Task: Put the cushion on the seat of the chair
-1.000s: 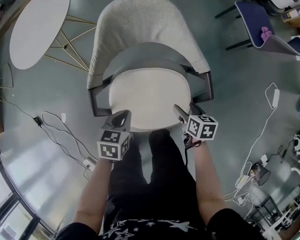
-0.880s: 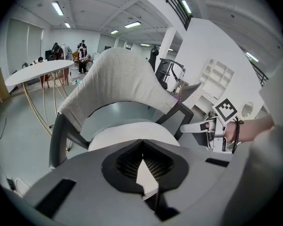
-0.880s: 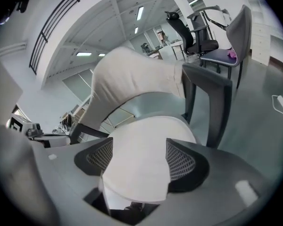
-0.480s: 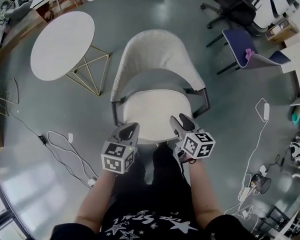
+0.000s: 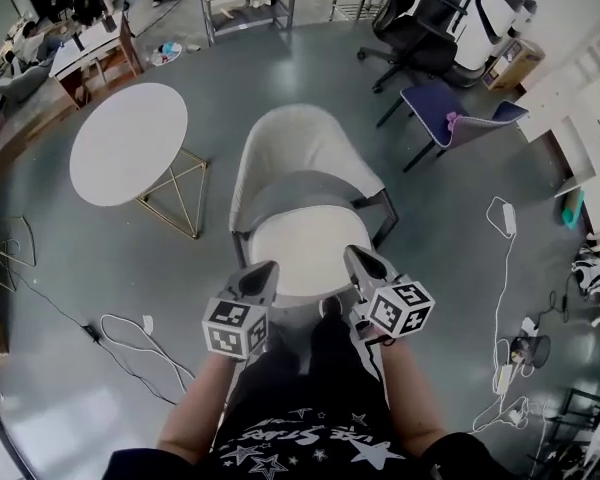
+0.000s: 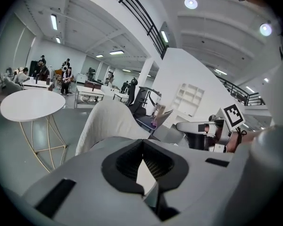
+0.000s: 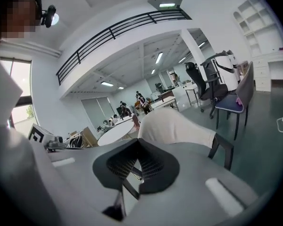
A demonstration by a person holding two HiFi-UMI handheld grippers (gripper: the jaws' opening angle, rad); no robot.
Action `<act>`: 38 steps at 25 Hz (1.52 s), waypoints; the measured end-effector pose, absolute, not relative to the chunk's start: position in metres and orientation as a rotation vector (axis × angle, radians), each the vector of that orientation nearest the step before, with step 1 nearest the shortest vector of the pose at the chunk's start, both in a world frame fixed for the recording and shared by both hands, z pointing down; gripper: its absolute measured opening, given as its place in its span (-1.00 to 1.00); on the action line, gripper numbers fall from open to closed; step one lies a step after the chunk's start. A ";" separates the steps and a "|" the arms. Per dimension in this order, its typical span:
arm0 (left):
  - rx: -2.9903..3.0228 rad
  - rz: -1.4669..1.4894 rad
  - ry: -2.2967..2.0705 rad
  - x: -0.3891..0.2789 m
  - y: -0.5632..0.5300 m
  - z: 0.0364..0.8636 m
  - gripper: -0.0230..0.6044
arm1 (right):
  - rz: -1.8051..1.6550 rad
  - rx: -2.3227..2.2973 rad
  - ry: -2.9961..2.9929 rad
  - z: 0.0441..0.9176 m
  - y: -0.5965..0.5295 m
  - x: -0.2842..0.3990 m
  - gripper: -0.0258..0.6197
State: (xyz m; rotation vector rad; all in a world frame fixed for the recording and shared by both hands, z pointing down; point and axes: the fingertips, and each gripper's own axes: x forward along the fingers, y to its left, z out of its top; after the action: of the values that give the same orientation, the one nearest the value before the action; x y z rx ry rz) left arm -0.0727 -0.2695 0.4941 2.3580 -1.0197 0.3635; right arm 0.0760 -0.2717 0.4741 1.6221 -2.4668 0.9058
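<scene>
**Cushion lies on the chair seat, both grippers empty and closed**

We see the off-white cushion (image 5: 302, 256) lying flat on the seat of the chair (image 5: 302, 143). It fills the seat between the two dark armrests, and its back edge is against the grey inner side of the pale, curved backrest. Nothing touches the cushion.

The two grippers hang just in front of the cushion's front edge, apart from it. The left gripper (image 5: 264, 268) is at the left corner of the seat. In the left gripper view its jaws meet at the tips, with nothing between them. The right gripper (image 5: 354, 256) is at the right corner. Its jaws have just been closing and are now together, also on nothing. Both point towards the chair and a little downward.

To the left of the chair stands a round white table (image 5: 128, 143) on thin golden legs. Behind it to the right are a chair with a purple seat (image 5: 442, 103) and a black office chair (image 5: 420, 30). Cables (image 5: 130, 333) lie on the grey floor near the person's legs.
</scene>
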 end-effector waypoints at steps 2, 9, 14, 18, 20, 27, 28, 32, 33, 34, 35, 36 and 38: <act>2.383 0.381 -0.984 -0.070 -0.264 0.495 -0.90 | 0.916 1.657 -2.442 0.473 -0.257 0.082 -0.91; 2.417 0.365 -0.974 -0.071 -0.245 0.471 -0.90 | 0.874 1.714 -2.436 0.447 -0.232 0.100 -0.91; 2.478 0.334 -1.072 -0.071 -0.234 0.438 -0.90 | 0.760 1.654 -2.504 0.422 -0.223 0.097 -0.91; 2.470 0.282 -1.182 -0.077 -0.214 0.421 -0.90 | 0.714 1.647 -2.515 0.418 -0.193 0.100 -0.91; 2.466 0.261 -1.207 -0.076 -0.199 0.413 -0.90 | 0.703 1.631 -2.515 0.418 -0.176 0.104 -0.91; 2.499 0.219 -1.302 -0.055 -0.136 0.383 -0.90 | 0.678 1.634 -2.495 0.411 -0.127 0.129 -0.91; 2.509 0.211 -1.313 -0.052 -0.125 0.380 -0.90 | 0.664 1.627 -2.504 0.409 -0.118 0.131 -0.91; 2.523 0.176 -1.333 -0.040 -0.085 0.372 -0.90 | 0.601 1.582 -2.538 0.403 -0.080 0.131 -0.91; 2.515 0.154 -1.332 -0.038 -0.075 0.369 -0.90 | 0.592 1.565 -2.540 0.403 -0.070 0.131 -0.91; 2.507 0.129 -1.334 -0.035 -0.066 0.366 -0.90 | 0.589 1.548 -2.540 0.404 -0.059 0.131 -0.91; 2.501 0.109 -1.343 -0.033 -0.057 0.363 -0.90 | 0.590 1.533 -2.539 0.405 -0.048 0.133 -0.91; 2.498 0.096 -1.358 -0.032 -0.047 0.360 -0.90 | 0.591 1.521 -2.540 0.407 -0.036 0.135 -0.91; 2.492 0.086 -1.388 -0.029 -0.029 0.358 -0.90 | 0.592 1.506 -2.541 0.410 -0.014 0.141 -0.91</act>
State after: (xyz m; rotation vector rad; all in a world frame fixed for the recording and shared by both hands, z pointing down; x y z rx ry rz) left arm -0.0295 -0.0288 0.3575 2.4917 -1.3877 0.0859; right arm 0.1407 -0.0142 0.4103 1.5060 -2.5415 0.5922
